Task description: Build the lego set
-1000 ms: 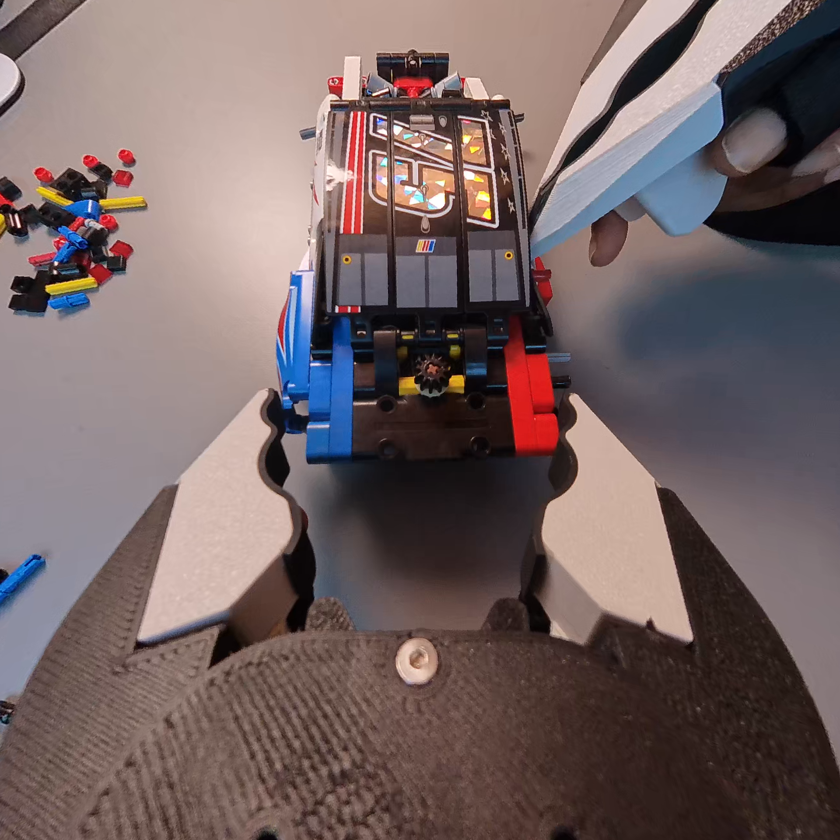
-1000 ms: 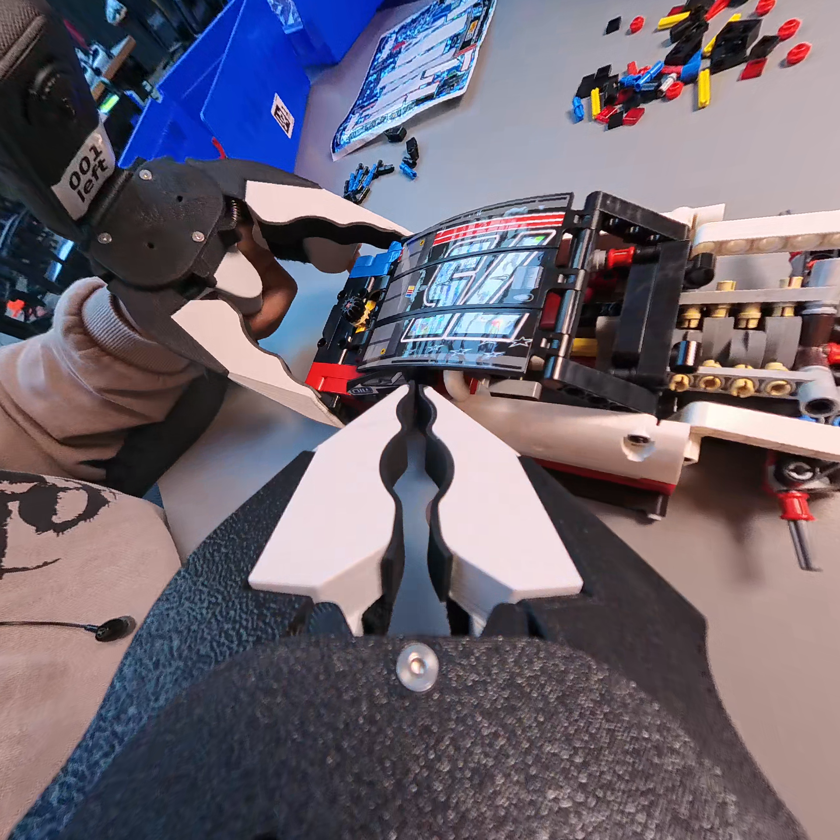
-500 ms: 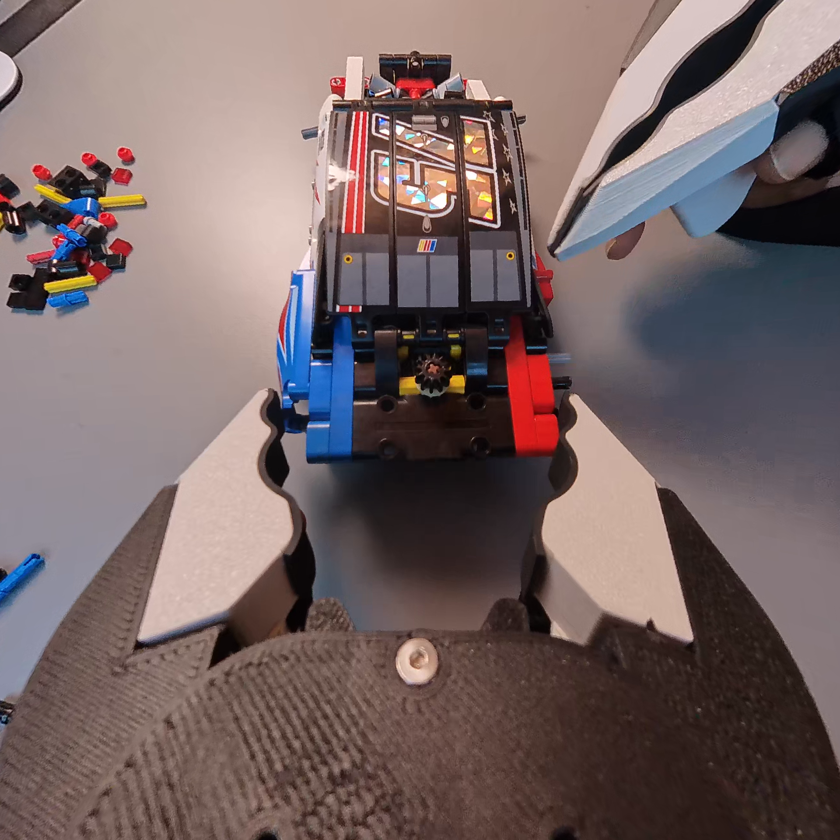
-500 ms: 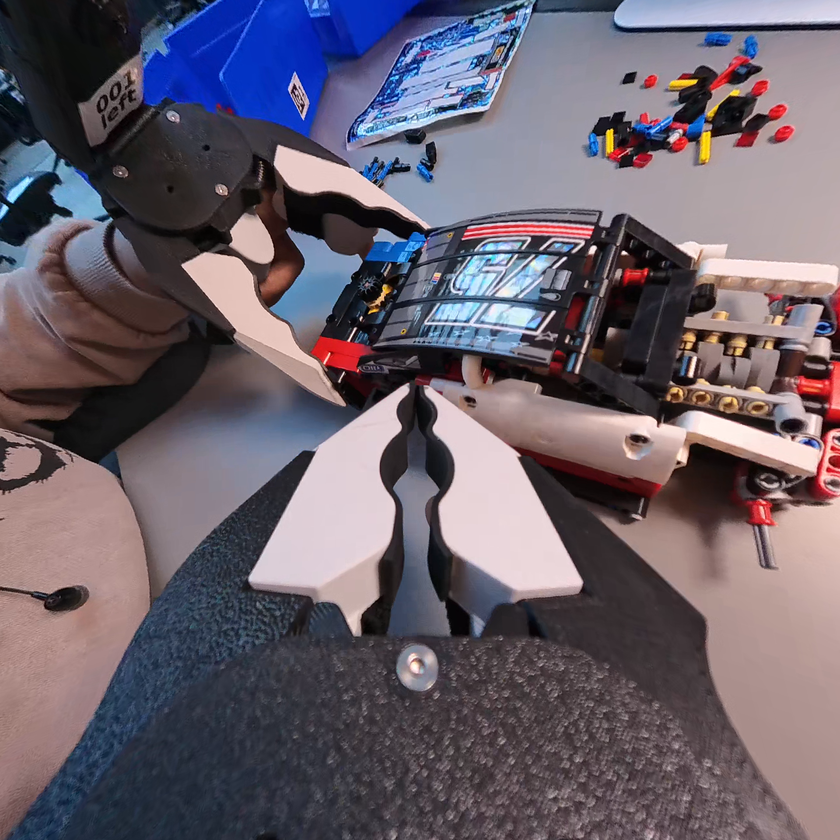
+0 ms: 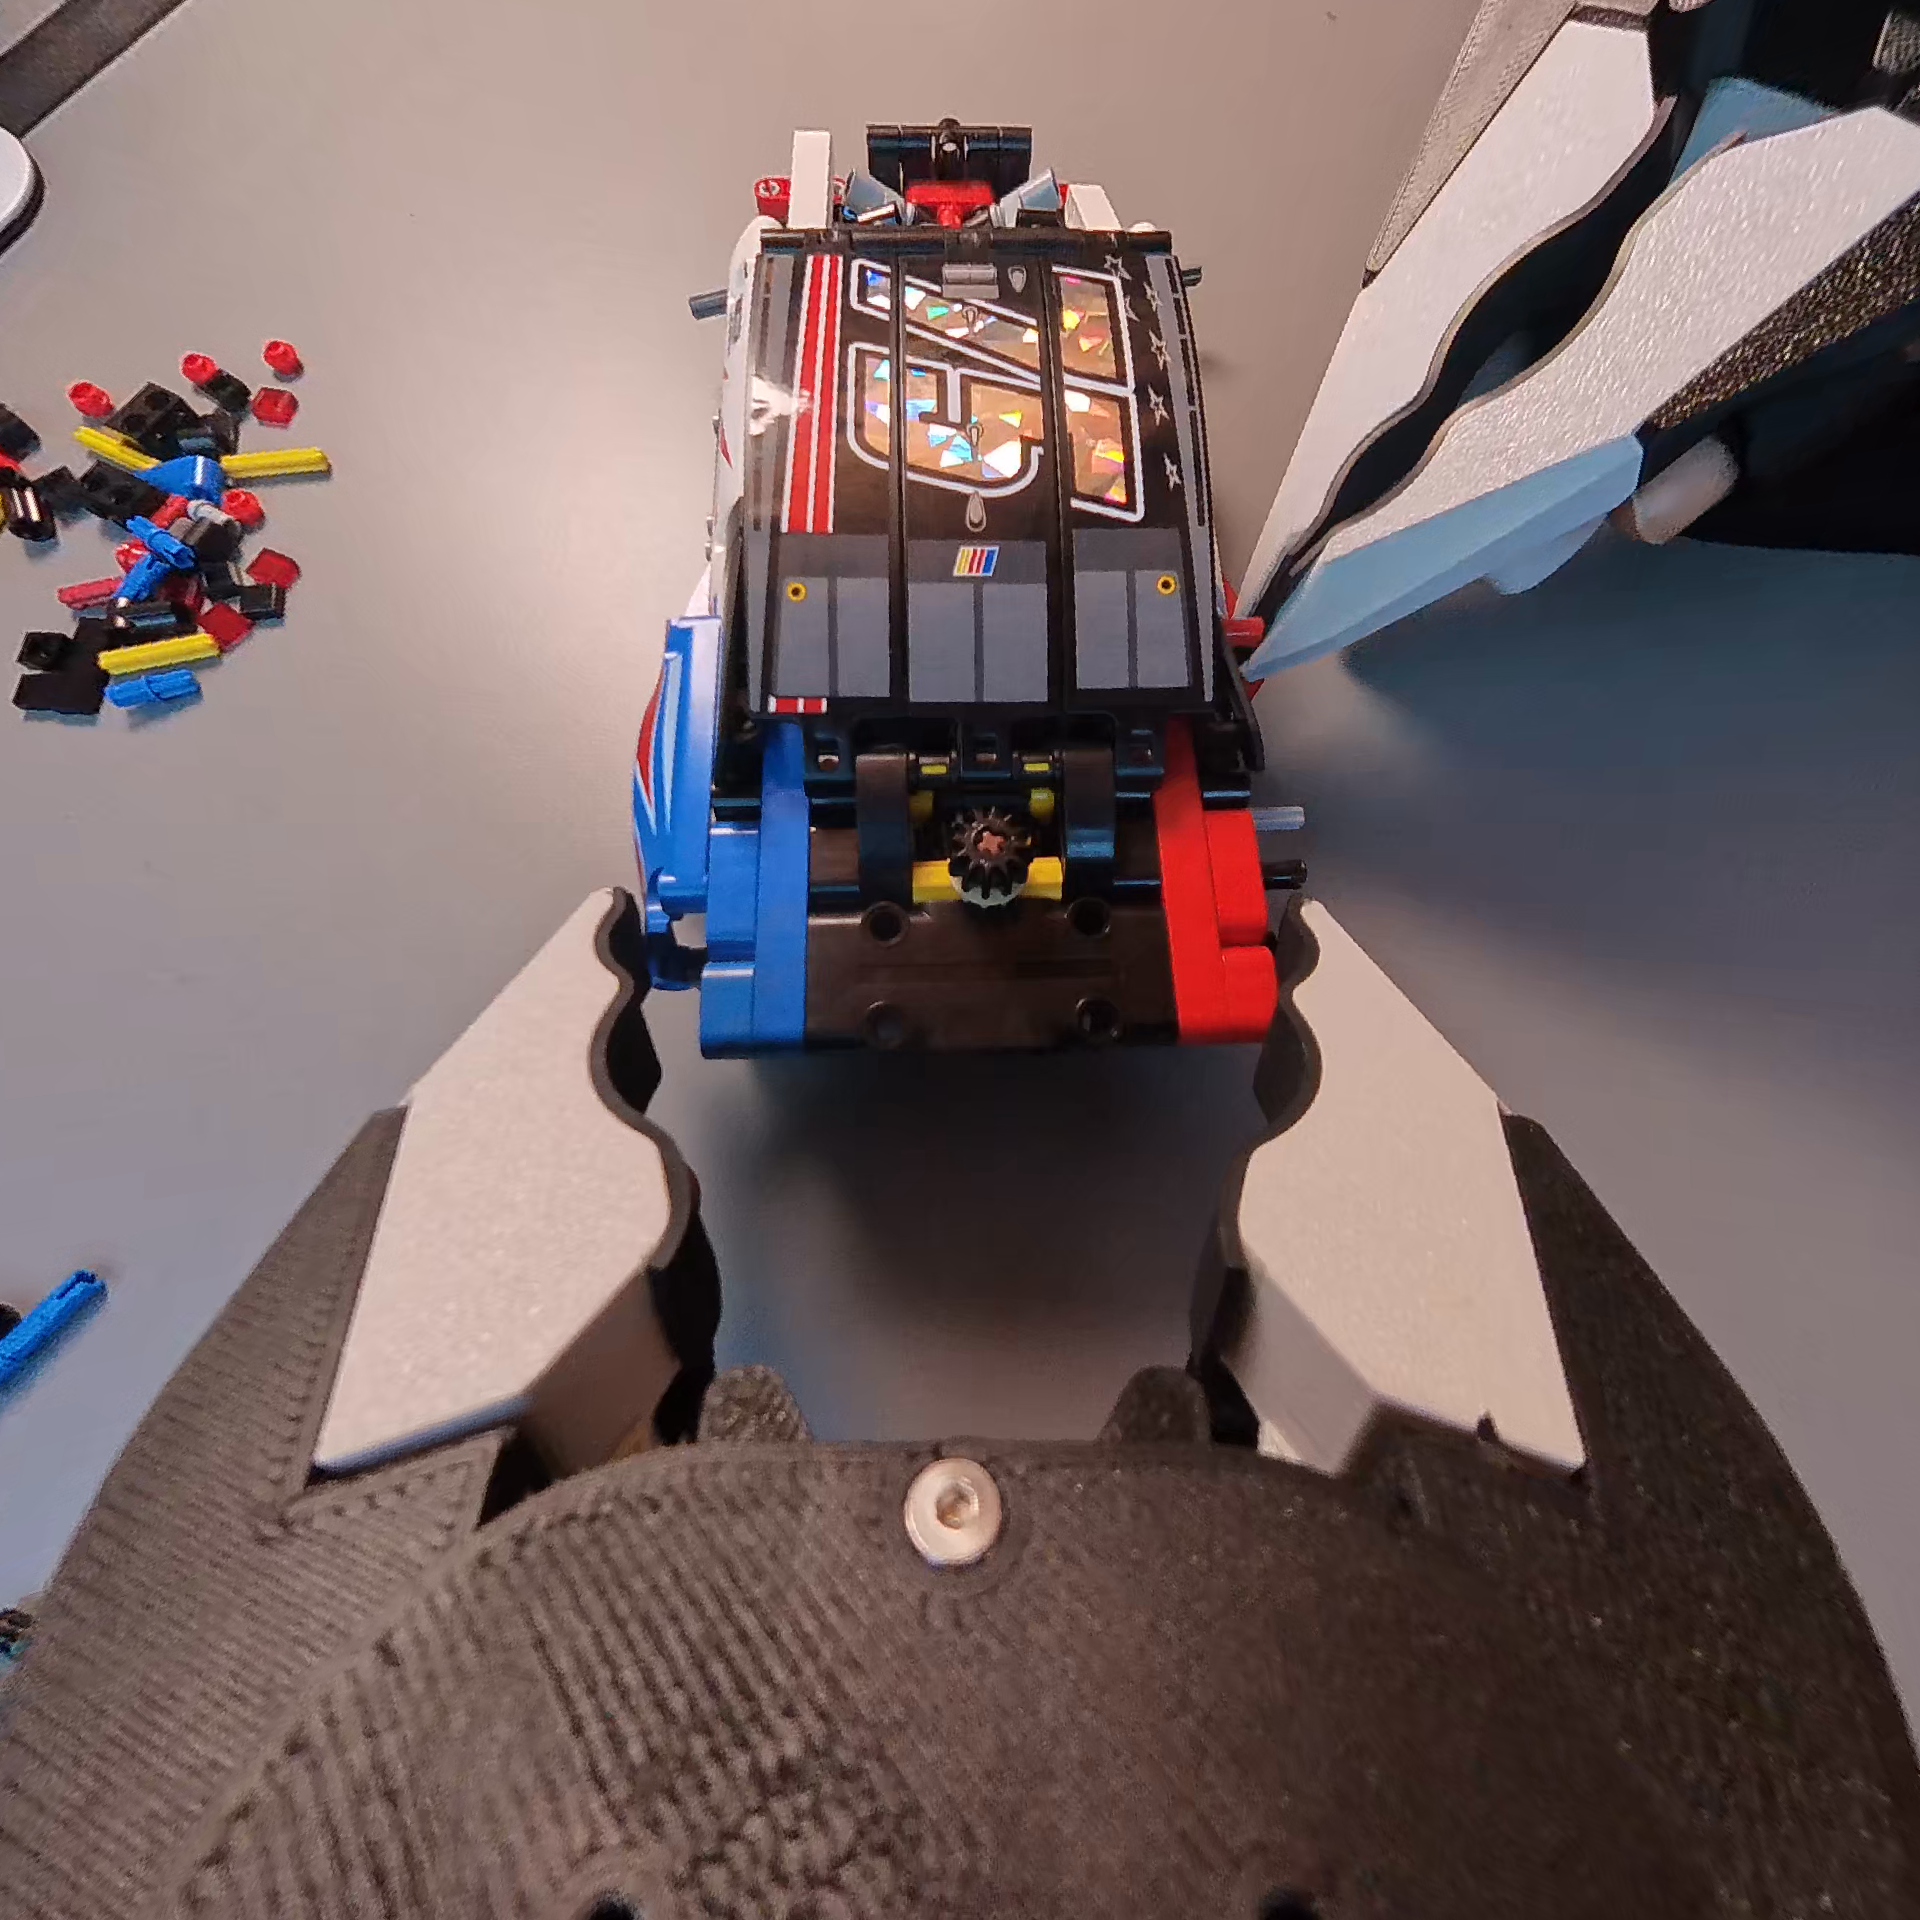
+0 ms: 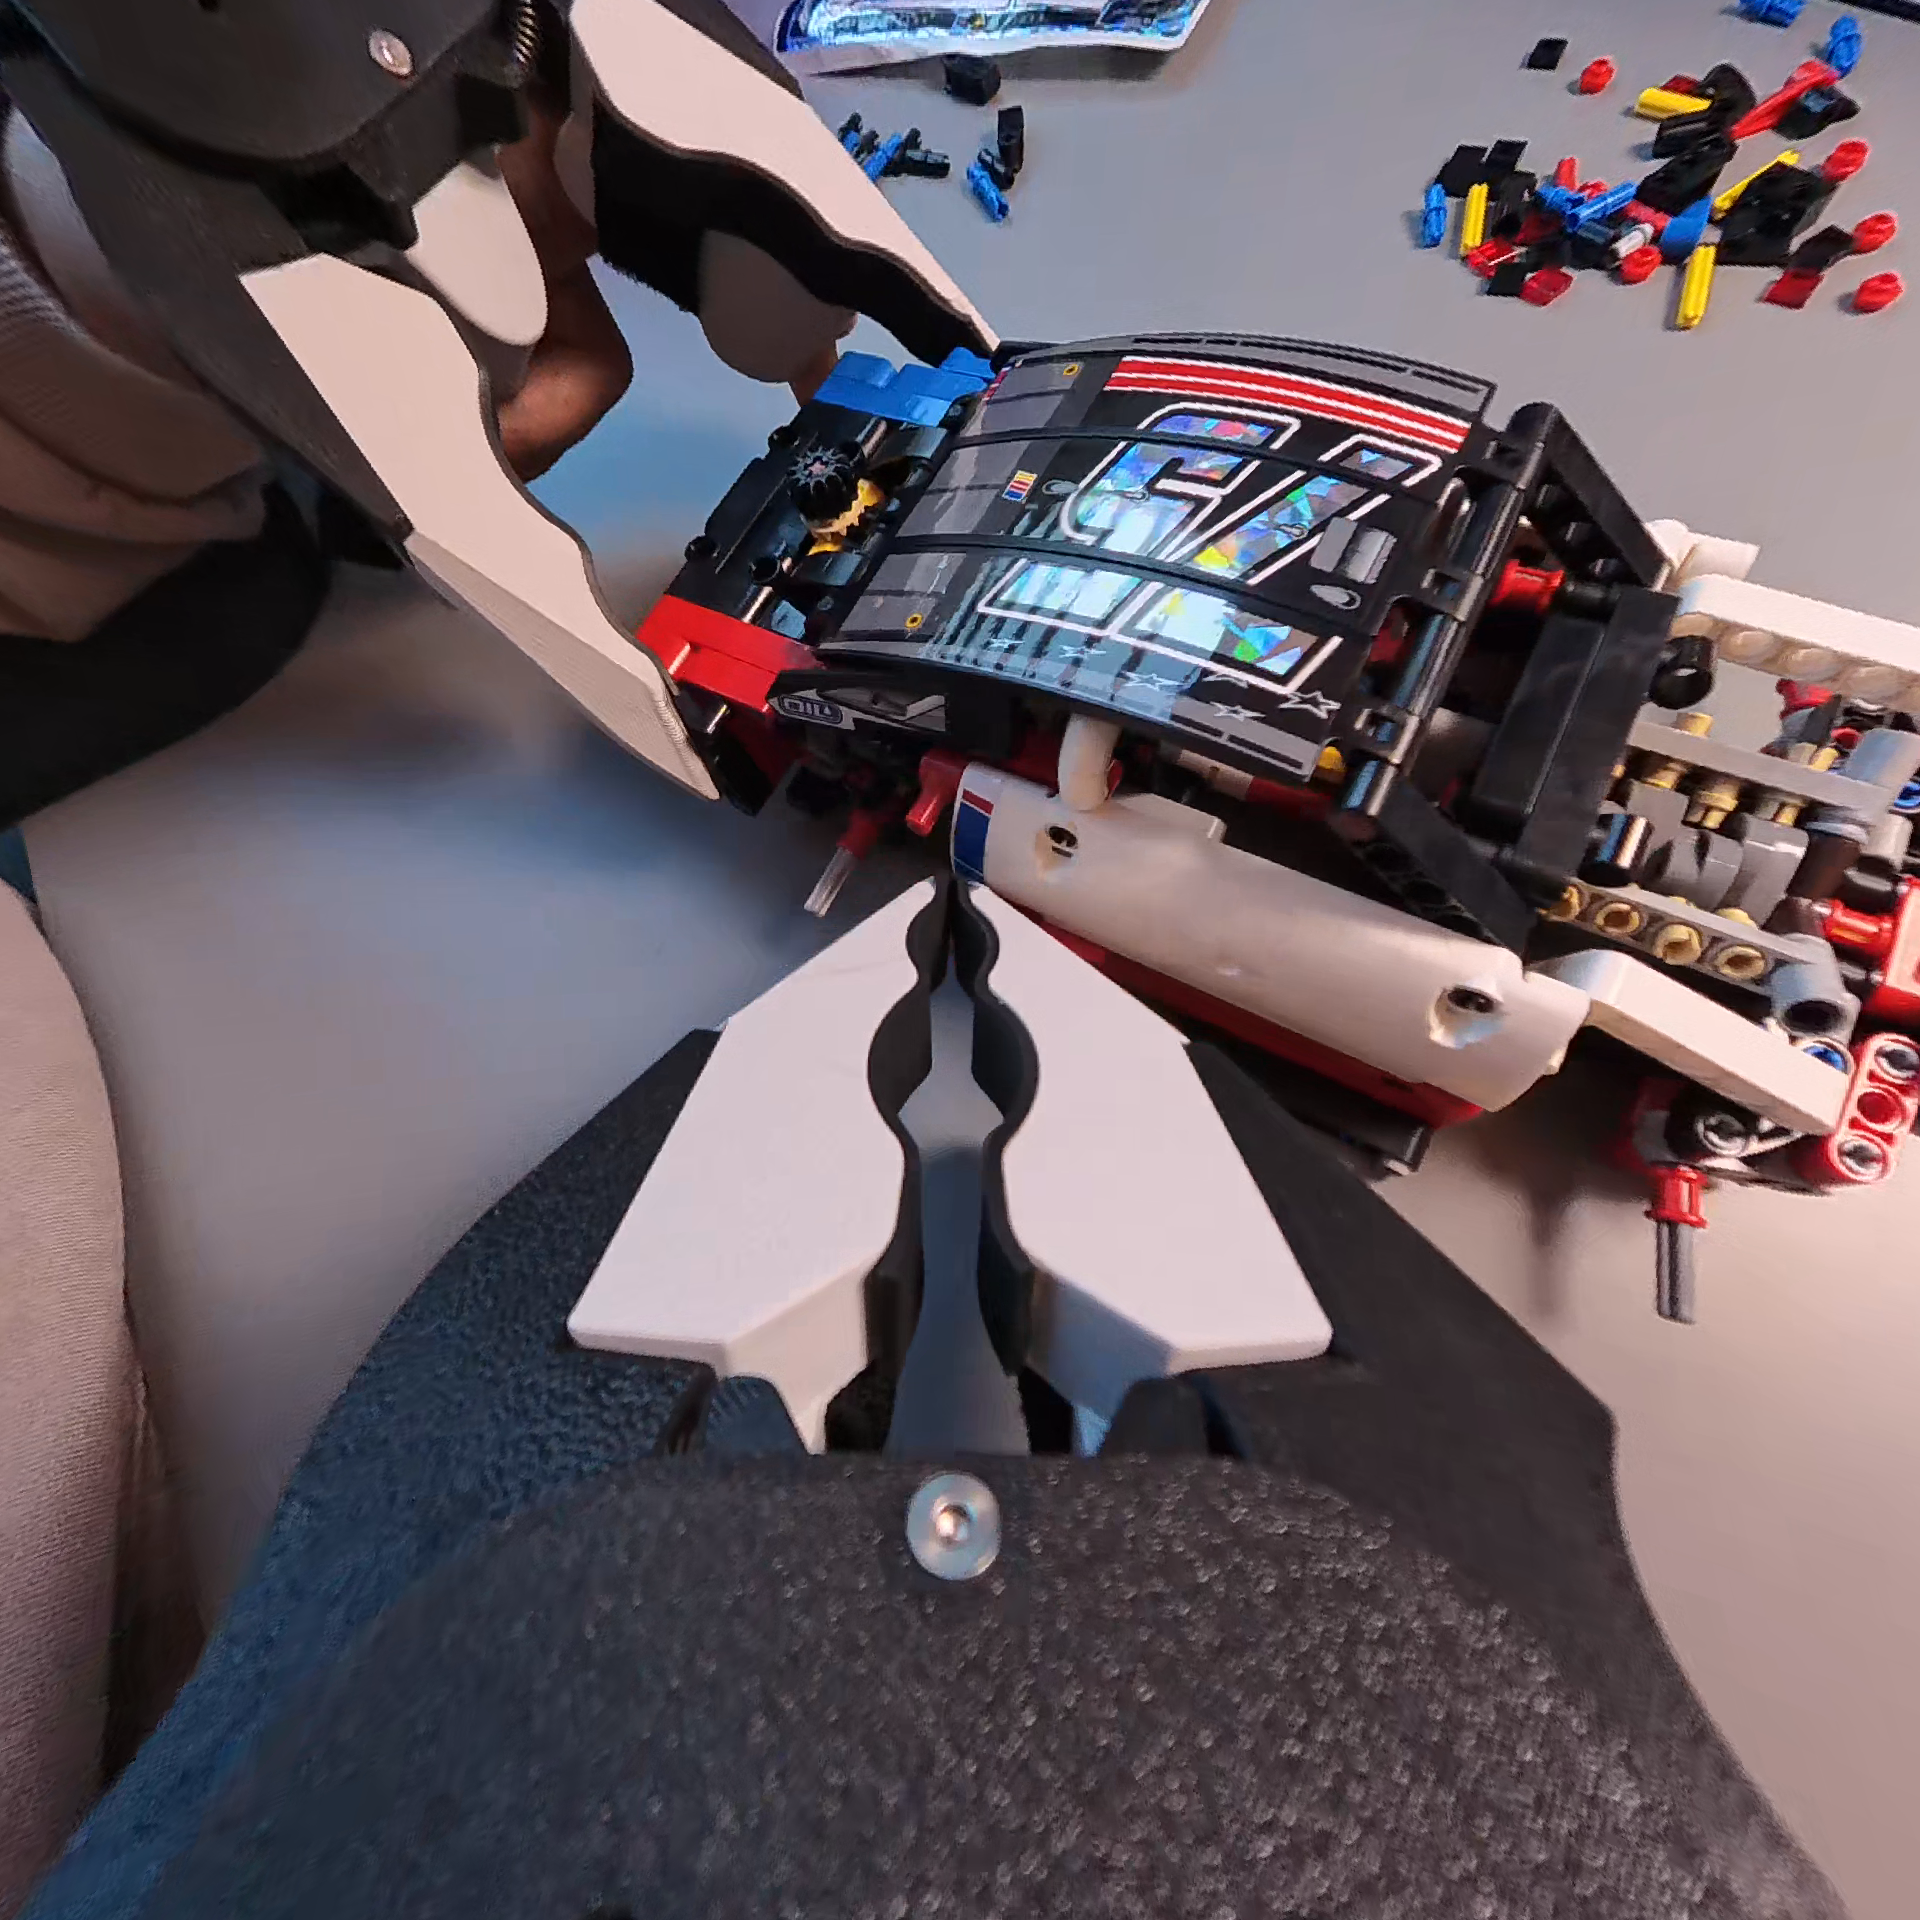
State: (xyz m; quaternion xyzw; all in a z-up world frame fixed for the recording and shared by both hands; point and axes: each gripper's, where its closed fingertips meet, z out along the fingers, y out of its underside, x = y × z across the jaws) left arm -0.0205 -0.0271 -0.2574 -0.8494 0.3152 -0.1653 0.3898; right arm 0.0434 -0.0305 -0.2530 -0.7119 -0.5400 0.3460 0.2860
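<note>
The lego car (image 5: 977, 468) stands on the grey table (image 5: 416, 935) with a black stickered roof, its blue-and-red rear end toward me. My left gripper (image 5: 961, 920) has its fingers spread wide around that rear end, one tip against the blue side and one against the red side. It also shows in the right wrist view (image 6: 821, 540). My right gripper (image 6: 951, 883) is shut and empty, its tip at the car's white side panel (image 6: 1247, 914). In the left wrist view the right gripper (image 5: 1262, 649) touches the car's right flank.
A pile of loose red, black, yellow and blue pieces (image 5: 156, 520) lies left of the car and shows in the right wrist view (image 6: 1662, 208). A blue pin (image 5: 47, 1314) lies near me. A booklet (image 6: 987, 21) and small pieces (image 6: 935, 156) lie beyond. A sleeve (image 6: 104, 468) is at left. The blue pin (image 5: 47, 1314) is about 12 centimetres from my left fingertips and 25 centimetres from my right. It is also in sight in the right wrist view (image 6: 993, 195).
My right gripper, still shut, drew a little away from the car's side, then came back against it lower and nearer the rear. My left gripper and the car have not moved.
</note>
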